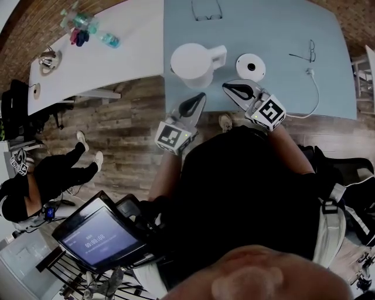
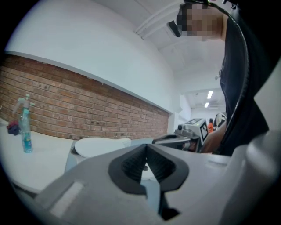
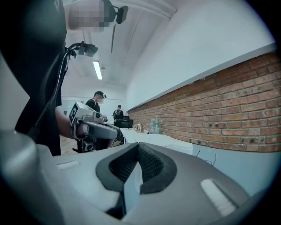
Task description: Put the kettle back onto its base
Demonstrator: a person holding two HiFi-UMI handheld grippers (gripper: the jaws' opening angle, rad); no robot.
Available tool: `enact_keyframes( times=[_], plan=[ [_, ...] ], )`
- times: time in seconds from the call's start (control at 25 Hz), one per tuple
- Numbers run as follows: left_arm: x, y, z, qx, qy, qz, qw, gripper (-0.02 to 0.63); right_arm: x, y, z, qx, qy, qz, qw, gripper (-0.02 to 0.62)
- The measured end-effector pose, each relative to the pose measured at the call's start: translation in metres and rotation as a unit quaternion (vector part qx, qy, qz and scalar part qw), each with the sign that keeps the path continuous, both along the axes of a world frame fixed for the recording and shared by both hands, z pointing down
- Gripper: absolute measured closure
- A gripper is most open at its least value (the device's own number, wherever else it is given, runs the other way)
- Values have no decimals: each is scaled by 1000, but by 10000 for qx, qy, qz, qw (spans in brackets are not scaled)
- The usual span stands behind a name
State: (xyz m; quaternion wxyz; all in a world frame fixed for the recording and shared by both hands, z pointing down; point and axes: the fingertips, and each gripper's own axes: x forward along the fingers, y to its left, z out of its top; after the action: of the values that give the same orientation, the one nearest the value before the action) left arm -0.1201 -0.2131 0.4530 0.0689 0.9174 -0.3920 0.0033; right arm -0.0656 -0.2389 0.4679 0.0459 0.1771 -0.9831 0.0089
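Note:
A white kettle (image 1: 193,63) stands on the pale blue table (image 1: 281,29) near its front edge, handle turned right. Its round white base (image 1: 251,66) lies bare just to the right, with a cord (image 1: 315,94) running off it. My left gripper (image 1: 201,96) hangs shut and empty in front of the kettle, just short of the table edge. Shut and empty too, my right gripper (image 1: 229,87) sits at the table edge between kettle and base. In the left gripper view, the kettle's lid (image 2: 99,146) shows beyond the shut left gripper (image 2: 145,146), with the right gripper (image 2: 184,134) to its right.
Two pairs of glasses (image 1: 310,51) (image 1: 206,12) lie on the blue table. A white table (image 1: 99,58) at the left holds spray bottles (image 1: 82,26). A person (image 1: 53,170) sits on the floor at left. A screen (image 1: 99,234) is near my body.

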Motion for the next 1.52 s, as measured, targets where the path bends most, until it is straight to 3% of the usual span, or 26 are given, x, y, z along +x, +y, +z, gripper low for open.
enact_keyframes(
  times=[0.48,0.8,0.92,1.2,1.52],
  plan=[
    [11,-19,5,-57,17,-139,9999,604,5,-28,11,-62,119,-104,9999,591],
    [20,-25,6,-82,-30,-165,9998,604,20,-51,29,-189,373,235,9988,581],
    [16,-27,5,-64,-86,-238,9997,604,21,-60,36,-252,486,340,9979,561],
    [6,-24,9,-170,-90,-463,9987,604,22,-91,64,-403,791,736,9933,451],
    [-12,-17,14,-246,-203,-743,9967,604,10,-129,88,-484,1003,1088,9878,405]
  ],
)
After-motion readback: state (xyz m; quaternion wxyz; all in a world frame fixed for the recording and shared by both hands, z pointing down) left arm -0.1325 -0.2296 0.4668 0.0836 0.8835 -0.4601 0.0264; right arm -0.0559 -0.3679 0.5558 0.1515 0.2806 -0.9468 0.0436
